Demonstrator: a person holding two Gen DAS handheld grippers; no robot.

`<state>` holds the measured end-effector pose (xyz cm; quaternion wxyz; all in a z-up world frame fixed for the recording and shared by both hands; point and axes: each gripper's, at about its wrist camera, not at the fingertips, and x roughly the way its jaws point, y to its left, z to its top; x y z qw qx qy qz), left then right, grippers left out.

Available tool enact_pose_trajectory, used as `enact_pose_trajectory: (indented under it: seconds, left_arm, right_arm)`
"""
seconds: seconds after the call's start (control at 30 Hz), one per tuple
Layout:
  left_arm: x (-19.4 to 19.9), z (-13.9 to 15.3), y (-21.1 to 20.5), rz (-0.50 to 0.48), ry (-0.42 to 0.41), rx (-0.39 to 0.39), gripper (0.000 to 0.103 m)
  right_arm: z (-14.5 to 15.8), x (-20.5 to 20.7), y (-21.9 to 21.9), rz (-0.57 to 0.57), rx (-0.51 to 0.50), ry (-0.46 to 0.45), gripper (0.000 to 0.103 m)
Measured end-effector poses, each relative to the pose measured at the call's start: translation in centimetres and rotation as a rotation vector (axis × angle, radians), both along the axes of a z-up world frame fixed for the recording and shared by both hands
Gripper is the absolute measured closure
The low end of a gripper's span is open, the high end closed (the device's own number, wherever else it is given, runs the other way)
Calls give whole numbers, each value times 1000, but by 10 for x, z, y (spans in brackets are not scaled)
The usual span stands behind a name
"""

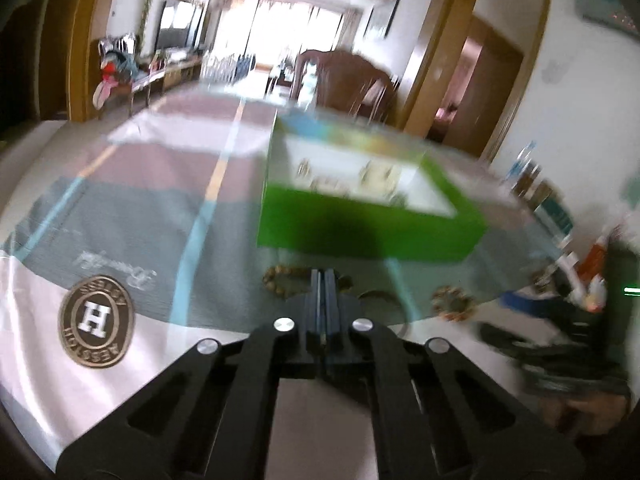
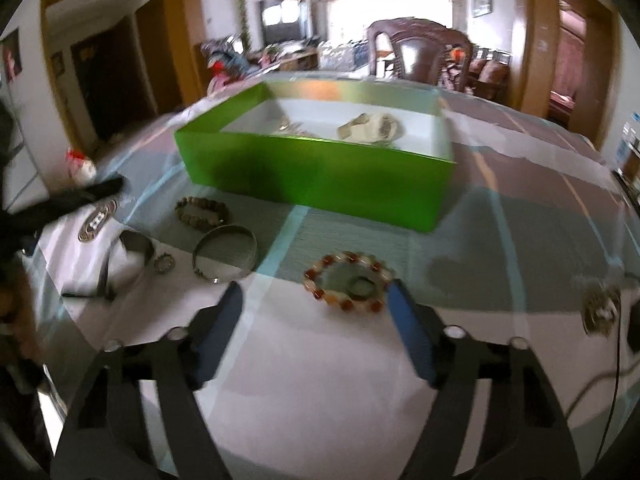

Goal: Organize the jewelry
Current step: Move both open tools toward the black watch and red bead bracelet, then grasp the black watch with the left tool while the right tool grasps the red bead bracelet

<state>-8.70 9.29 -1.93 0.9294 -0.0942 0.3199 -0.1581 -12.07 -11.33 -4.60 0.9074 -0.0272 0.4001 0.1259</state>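
Glass tabletop [image 2: 520,248], green box [image 2: 320,184], left hand-held gripper [image 1: 322,280] closed empty, right hand-held gripper [image 2: 316,300] open nr bead bracelet [image 2: 348,286]

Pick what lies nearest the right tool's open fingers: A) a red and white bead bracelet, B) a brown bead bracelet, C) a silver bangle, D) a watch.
A: the red and white bead bracelet lies just ahead of the right tool, close by one finger, on the table.

box [image 2: 320,178]: bright green outside, white inside | tablecloth [image 1: 132,208]: grey, pink and white blocks, light blue and yellow stripes | near bracelet [image 2: 347,282]: red, orange, white beads | far-left bracelet [image 2: 201,211]: brown beads | bangle [image 2: 225,252]: silver
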Motion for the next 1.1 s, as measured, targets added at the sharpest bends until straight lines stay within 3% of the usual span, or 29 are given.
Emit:
enact_pose_trajectory:
  seconds: [0.2, 0.27, 0.4, 0.43, 0.47, 0.5, 0.63, 0.77, 0.8, 0.93, 1.1]
  left_arm:
    - [-40, 26, 17, 8, -79, -26, 101]
    - [-44, 27, 21, 11, -79, -13, 101]
    - [-41, 19, 25, 11, -40, 5, 99]
    - [-40, 17, 26, 12, -28, 12, 85]
    - [-38, 12, 25, 2, 1, 29, 63]
    - [-36, 7, 24, -9, 19, 46, 57]
    - [-32, -11, 22, -41, 68, 103, 47]
    - [-26, -22, 19, -69, 101, 146, 49]
    - [-24, -25, 17, -83, 114, 153, 54]
    - [-13, -41, 8, -122, 173, 190, 90]
    - [-14, -40, 9, -101, 140, 162, 93]
  right_arm:
    - [-14, 27, 15, 45, -22, 76, 64]
    - [-22, 32, 18, 58, -27, 116, 73]
    - [-26, 34, 20, 58, -31, 127, 80]
    - [-26, 34, 19, 60, -31, 129, 82]
    - [-26, 34, 19, 59, -39, 125, 90]
    - [-26, 34, 17, 57, -40, 121, 94]
    - [-25, 36, 11, 52, -1, 121, 96]
    - [-12, 28, 8, 34, 44, 67, 96]
    - [-5, 24, 6, 31, 56, 49, 96]
    - [29, 8, -13, 20, 143, -22, 96]
    - [60, -14, -34, 6, 226, -85, 96]
